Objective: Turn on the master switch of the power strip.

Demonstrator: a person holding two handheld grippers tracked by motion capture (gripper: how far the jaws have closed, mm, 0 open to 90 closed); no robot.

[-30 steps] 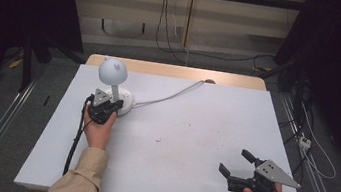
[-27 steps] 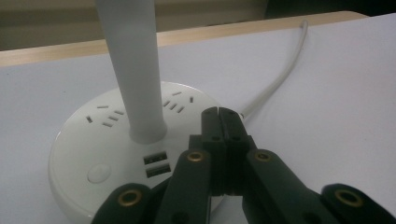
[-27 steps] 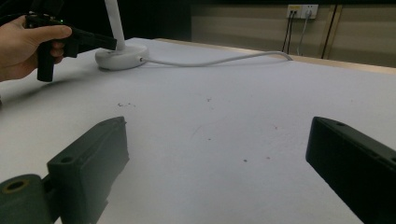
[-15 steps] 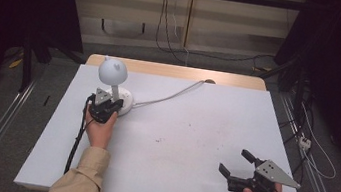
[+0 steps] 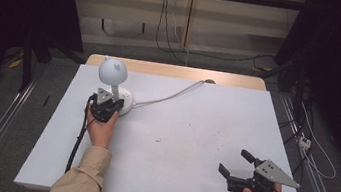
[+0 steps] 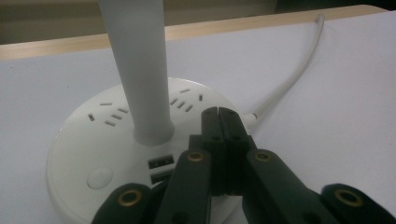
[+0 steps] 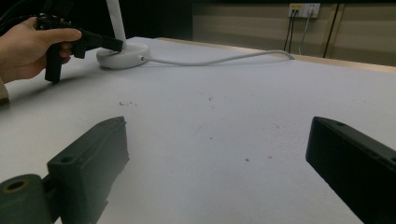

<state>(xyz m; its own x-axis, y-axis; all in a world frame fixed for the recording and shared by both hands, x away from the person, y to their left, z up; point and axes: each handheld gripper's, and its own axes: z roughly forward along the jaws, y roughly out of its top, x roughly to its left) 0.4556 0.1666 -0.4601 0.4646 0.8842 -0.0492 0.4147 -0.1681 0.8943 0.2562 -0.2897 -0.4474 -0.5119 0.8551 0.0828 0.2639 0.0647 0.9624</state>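
Observation:
A white desk lamp (image 5: 112, 73) stands at the table's back left, with a round head on a stem (image 6: 137, 65) and a round base (image 6: 88, 144) bearing socket slots, two USB ports and a button. My left gripper (image 6: 218, 112) is shut, empty, its closed tips resting over the base's right side just right of the stem; in the high view the left gripper (image 5: 106, 103) sits at the base's near edge. My right gripper (image 5: 236, 162) stands open near the front right, nothing between its jaws; its own view shows its right gripper (image 7: 219, 154) above bare table.
The lamp's white cable (image 5: 174, 94) runs from the base toward the back edge of the white tabletop (image 5: 194, 129). A wooden strip (image 5: 177, 71) borders the far edge. Small dark specks (image 7: 126, 103) mark the surface. Cables lie on the floor at right.

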